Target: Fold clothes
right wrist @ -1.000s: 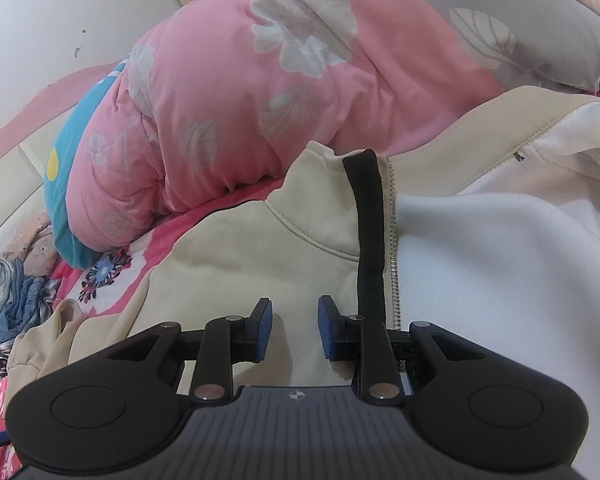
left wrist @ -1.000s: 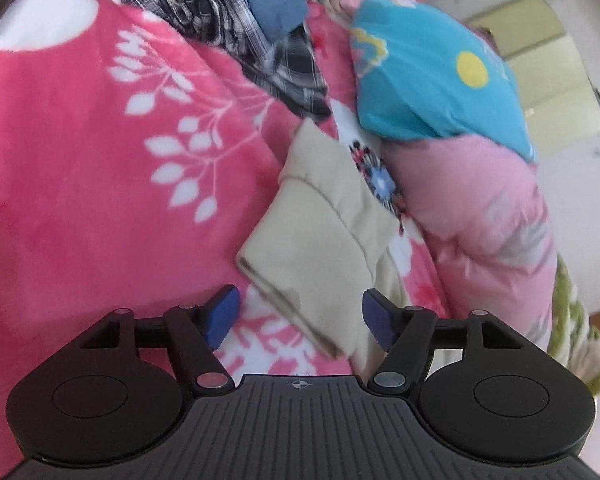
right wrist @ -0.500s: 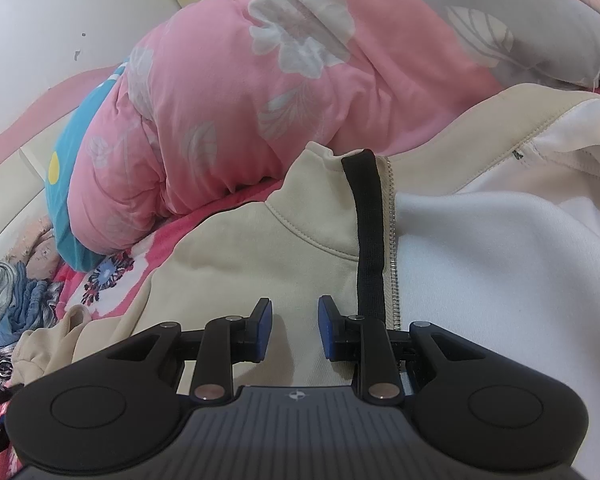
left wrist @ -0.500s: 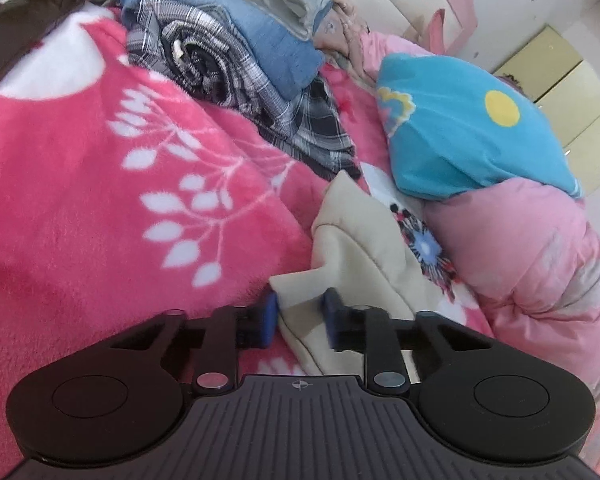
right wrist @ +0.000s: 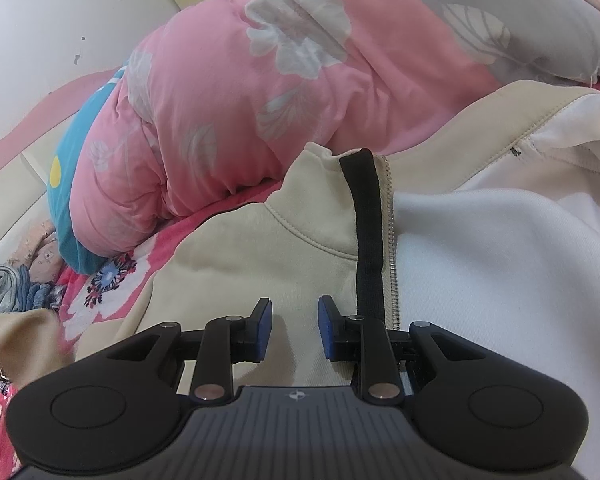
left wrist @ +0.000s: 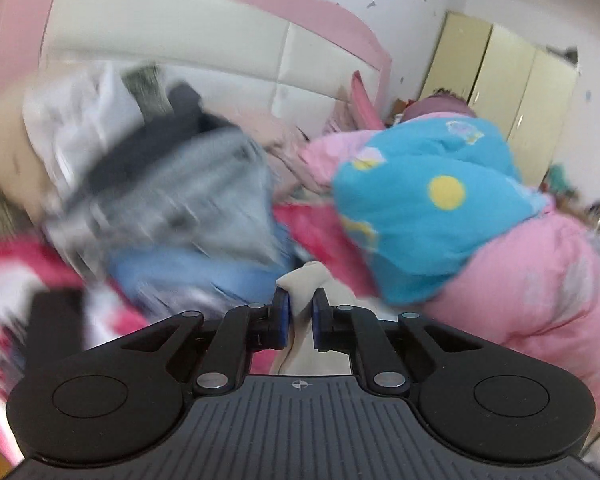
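Left side first: your left gripper has just been closing and now pinches the beige sleeve cuff between its blue pads, a nub of fabric poking up past the tips. The view is smeared with motion blur; behind the cuff sits the heap of unfolded clothes, blurred grey and blue, and to its right the blue-and-pink quilt. The grip looks shallow, only the cuff edge is caught, so a fast swing could pull the fabric out of the pads, or drag the sleeve across the heap and snag a garment. Moving right: your right gripper rests low over the chest of the beige jacket, which lies spread on the pink floral blanket, its jaws partly spread with nothing clamped between them, just left of the black zipper placket. The white lining lies exposed on the far right. With the body unpinned, a sleeve pull may shift the whole jacket and skew the fold line. Press down or clamp before you carry the sleeve across.
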A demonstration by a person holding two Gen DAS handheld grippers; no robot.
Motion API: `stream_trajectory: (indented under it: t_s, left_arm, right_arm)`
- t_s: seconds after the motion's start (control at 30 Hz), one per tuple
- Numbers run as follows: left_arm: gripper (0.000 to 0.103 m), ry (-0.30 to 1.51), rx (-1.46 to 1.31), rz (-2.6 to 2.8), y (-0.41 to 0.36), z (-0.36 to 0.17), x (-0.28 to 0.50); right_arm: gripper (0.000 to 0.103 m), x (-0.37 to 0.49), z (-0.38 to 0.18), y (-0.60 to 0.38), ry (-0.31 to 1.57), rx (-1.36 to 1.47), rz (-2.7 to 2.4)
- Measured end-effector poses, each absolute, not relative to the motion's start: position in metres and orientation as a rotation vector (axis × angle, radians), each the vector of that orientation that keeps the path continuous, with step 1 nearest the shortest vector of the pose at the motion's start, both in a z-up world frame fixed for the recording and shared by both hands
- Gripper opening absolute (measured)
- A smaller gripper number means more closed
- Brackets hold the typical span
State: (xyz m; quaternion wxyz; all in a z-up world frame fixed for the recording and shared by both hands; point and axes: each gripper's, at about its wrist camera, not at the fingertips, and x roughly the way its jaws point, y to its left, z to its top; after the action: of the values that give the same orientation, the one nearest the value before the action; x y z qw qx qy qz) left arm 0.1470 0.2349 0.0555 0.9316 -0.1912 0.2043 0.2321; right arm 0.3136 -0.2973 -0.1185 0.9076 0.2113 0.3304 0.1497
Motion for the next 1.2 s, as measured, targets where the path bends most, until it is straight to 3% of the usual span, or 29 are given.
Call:
stream_trajectory:
  t_s: [0.23, 0.47, 0.8, 0.97, 1.07, 1.2]
  left_arm:
    - [0.009, 0.638, -0.372, 0.477, 0.292, 0.040, 0.136]
    - [0.009, 0.747, -0.388, 0.454, 0.306, 0.021, 0.103]
    - [0.012, 0.646, -0.492, 0.494, 0.337, 0.028, 0.068]
    - [0.020, 0.587, -0.619, 0.371, 0.342, 0.043, 0.030]
    - [0.033, 0.570, -0.686, 0.290, 0.341, 0.039, 0.010]
    - [0.037, 0.588, -0.758, 0.193, 0.343, 0.011, -0.004]
  right_arm:
    - [0.026, 0.313, -0.118, -0.298, 0.683, 0.435, 0.310]
    - [0.026, 0.313, -0.118, -0.299, 0.684, 0.436, 0.311]
    - [0.026, 0.313, -0.119, -0.298, 0.686, 0.436, 0.311]
    - [0.026, 0.315, -0.117, -0.293, 0.699, 0.398, 0.299]
    - [0.027, 0.316, -0.112, -0.284, 0.717, 0.333, 0.285]
    - [0.033, 0.314, -0.092, -0.268, 0.786, 0.229, 0.254]
